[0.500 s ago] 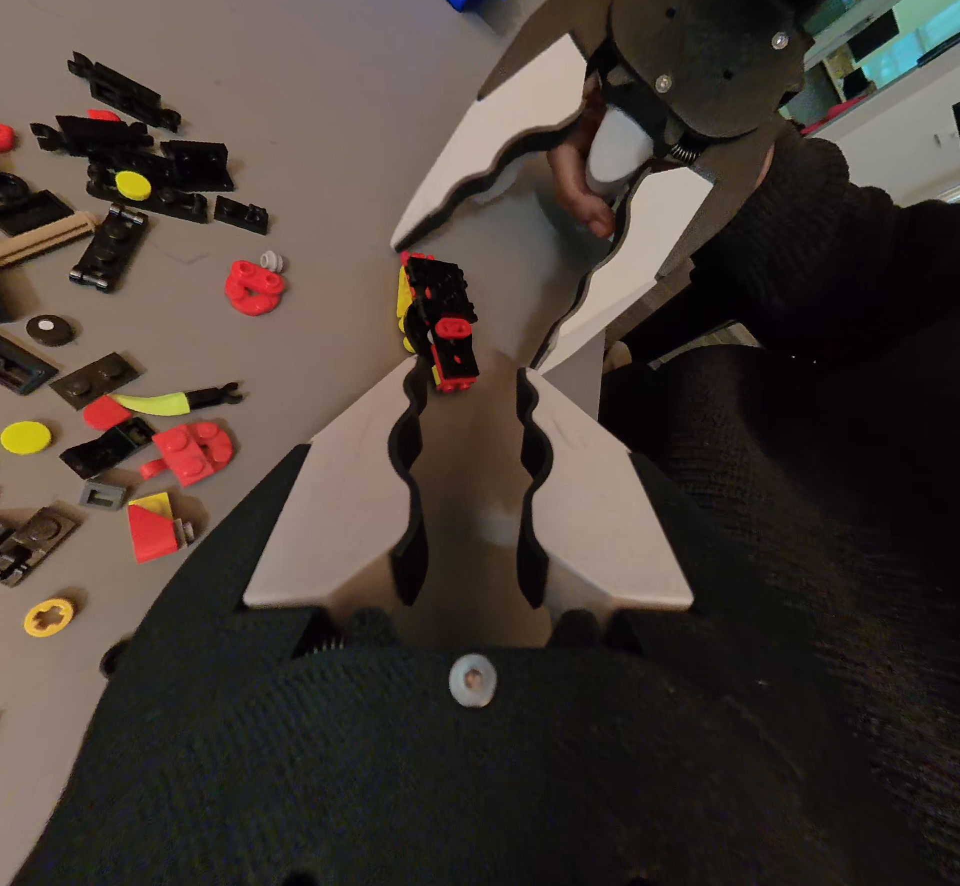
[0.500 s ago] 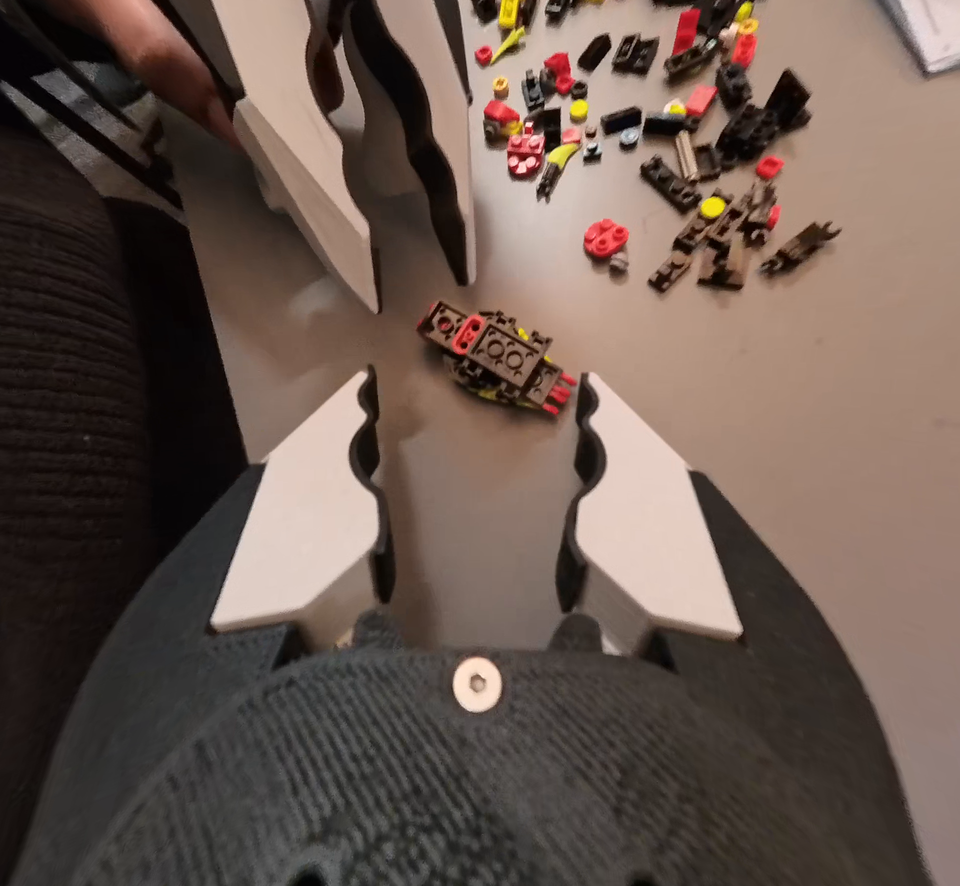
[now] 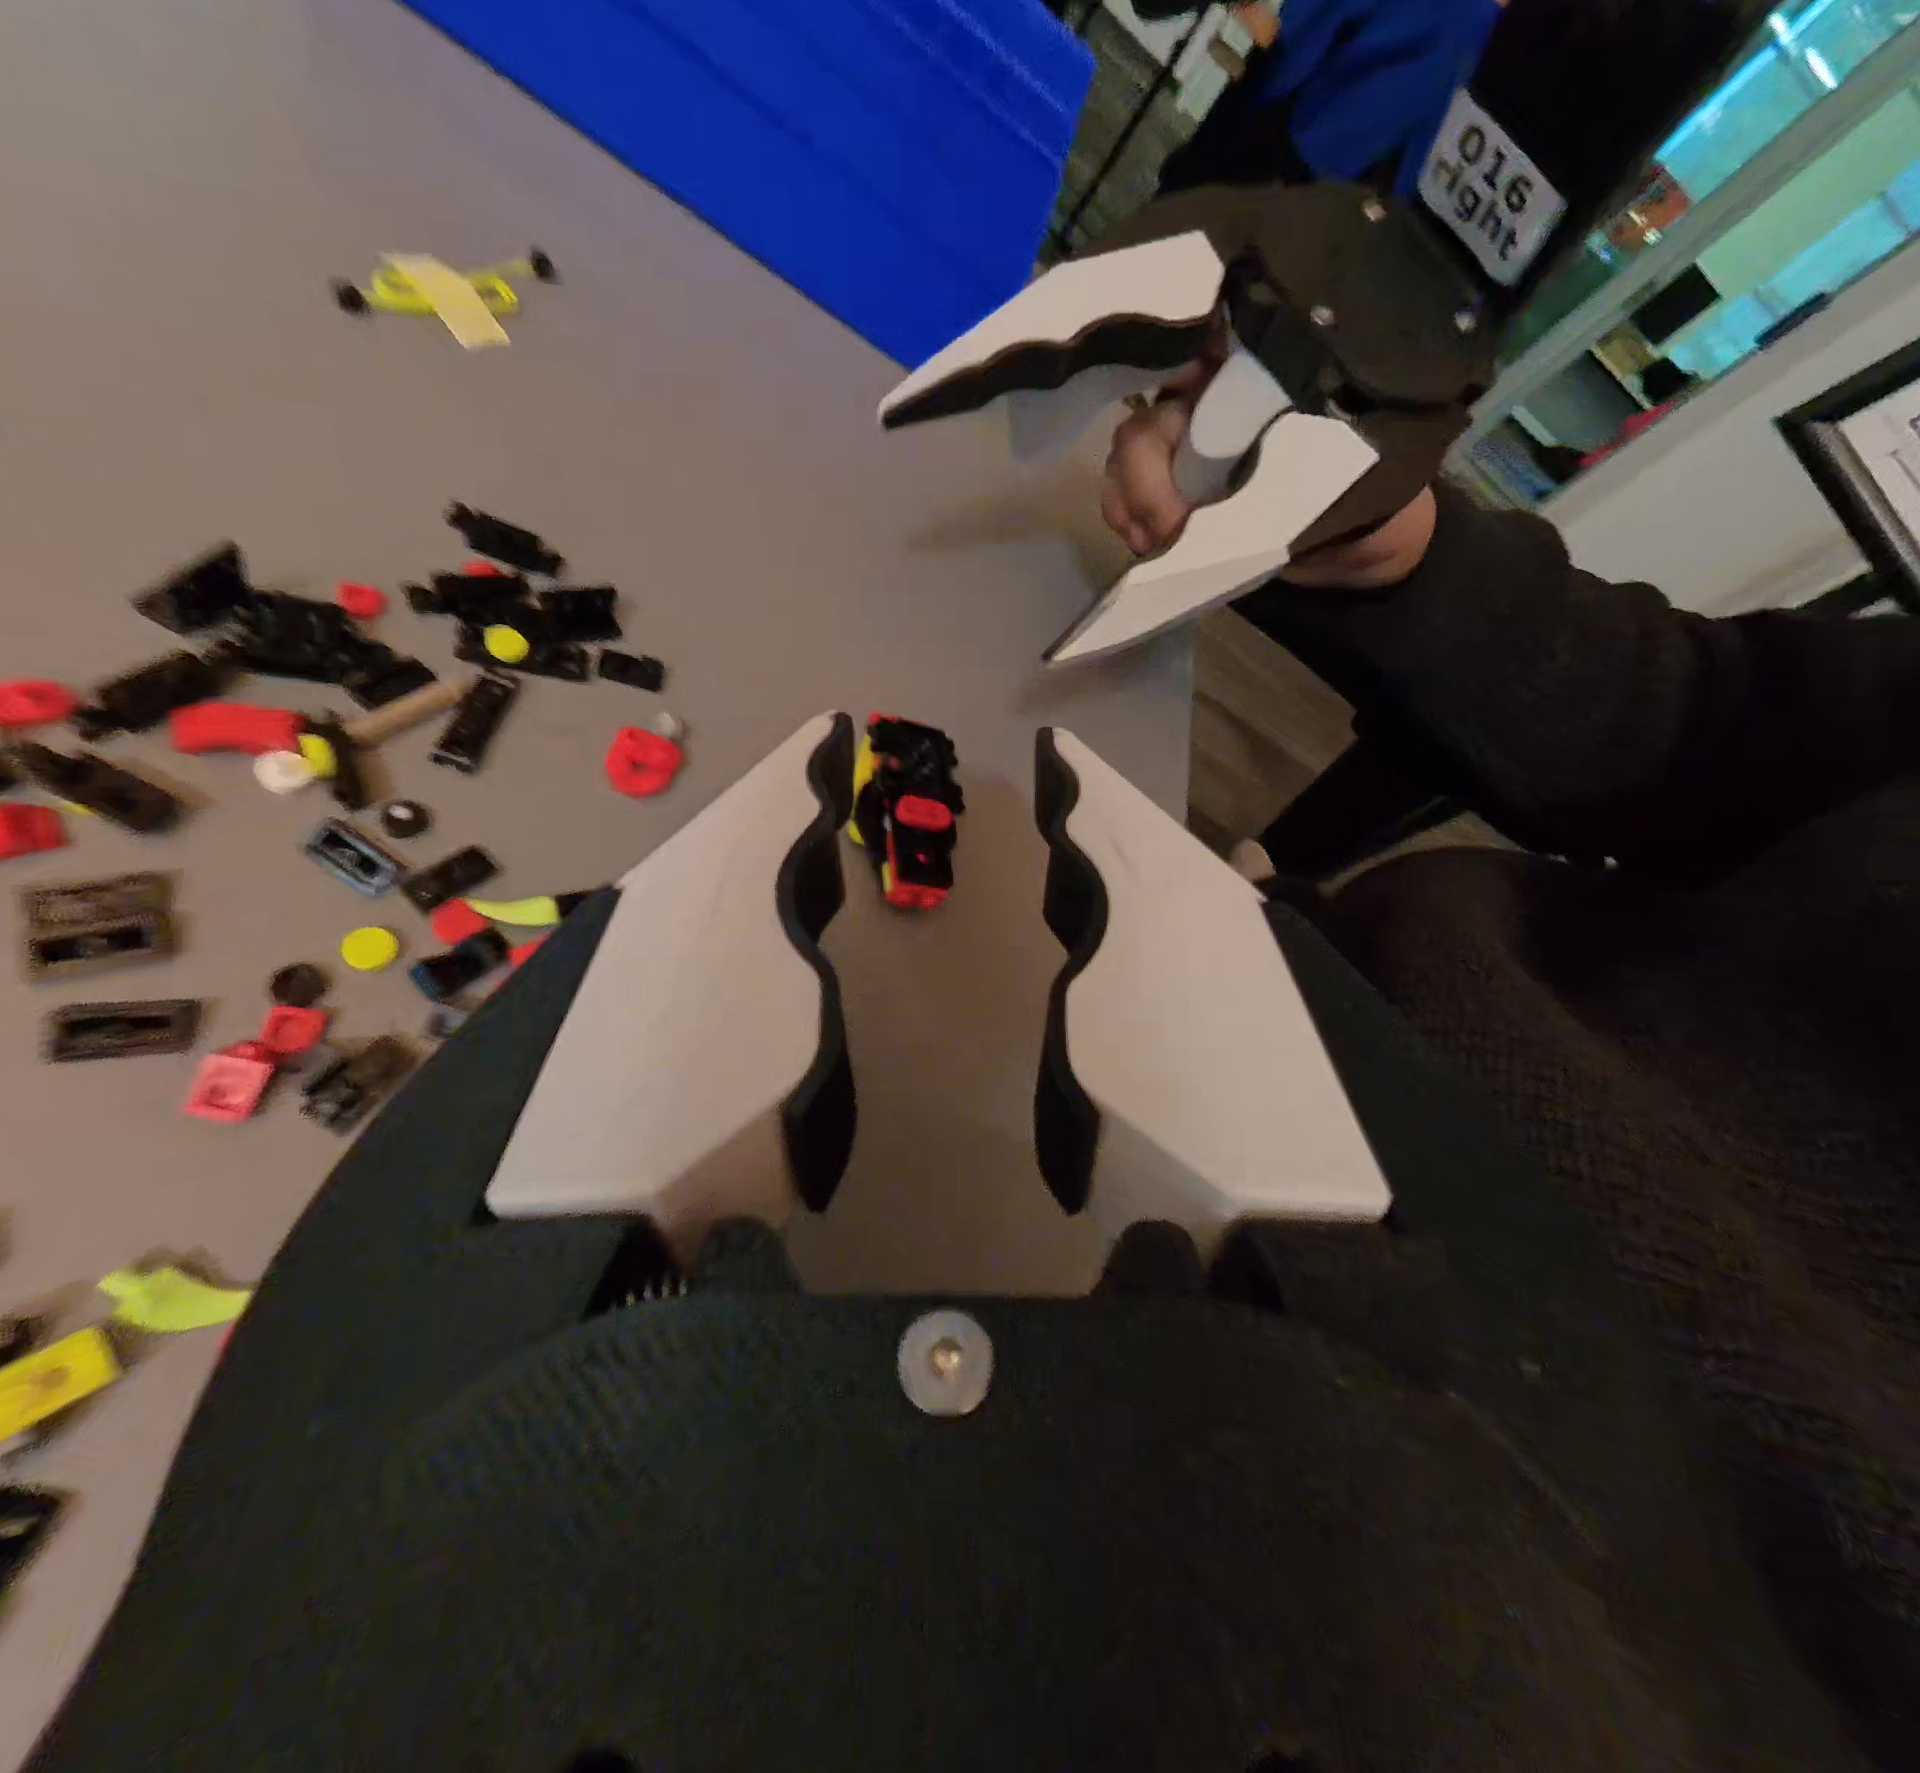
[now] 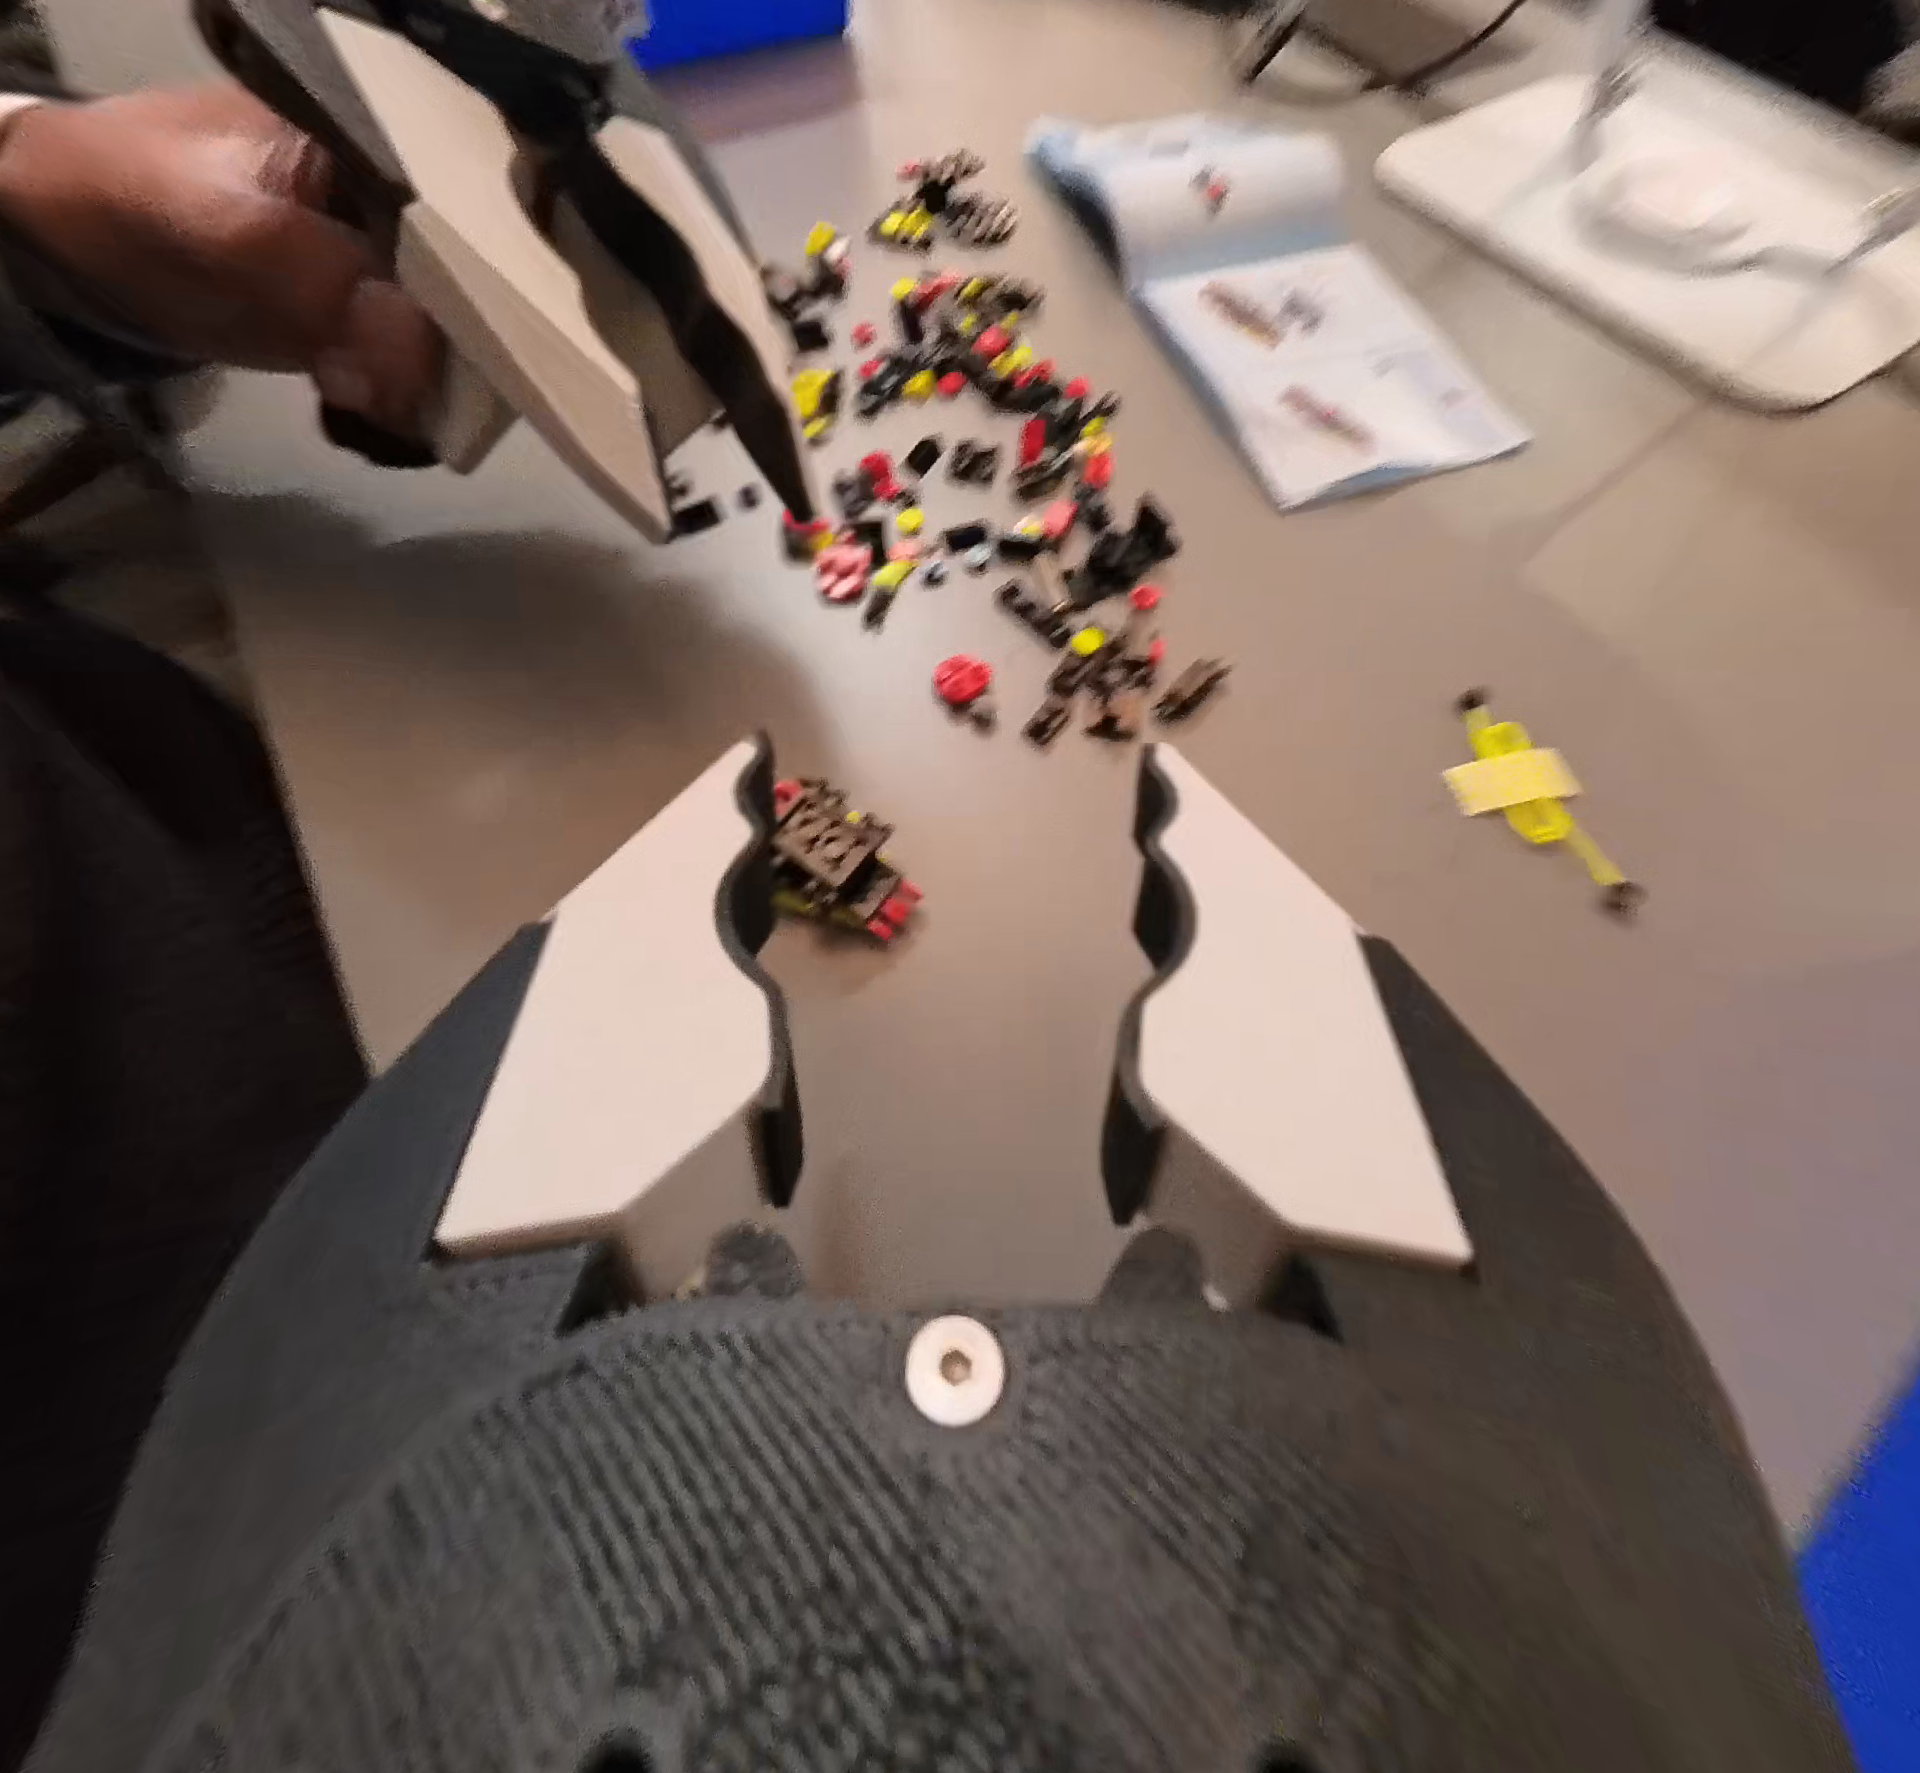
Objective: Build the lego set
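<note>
A small assembly of black, red and yellow bricks [image 3: 914,819] lies on the grey table [image 3: 623,476], held by neither gripper. My left gripper [image 3: 937,741] is open above it, and the assembly shows between the fingertips, close to the left pad without being pressed. My right gripper [image 4: 954,752] is open wide and empty; the assembly [image 4: 831,856] lies below, beside its left finger [image 4: 644,975]. The right gripper also shows in the left wrist view [image 3: 971,537], raised near the table's edge. The left gripper shows in the right wrist view [image 4: 727,523], raised over the table.
A spread of loose black, red and yellow pieces [image 3: 312,684] lies left of the assembly and also shows in the right wrist view [image 4: 987,476]. A blue bin [image 3: 727,61] stands behind. An open booklet [image 4: 1299,352] and a yellow taped piece [image 4: 1517,788] lie farther off. To reach the yellow taped piece [image 4: 1517,788] in a straight line is about 15 cm for my right fingers, about 20 cm for my left. The left camera catches it too, in the left wrist view [image 3: 459,295].
Both grippers have lifted and drawn back from the assembly, which stays on the table. The right gripper has swung up and away toward the table's edge.
</note>
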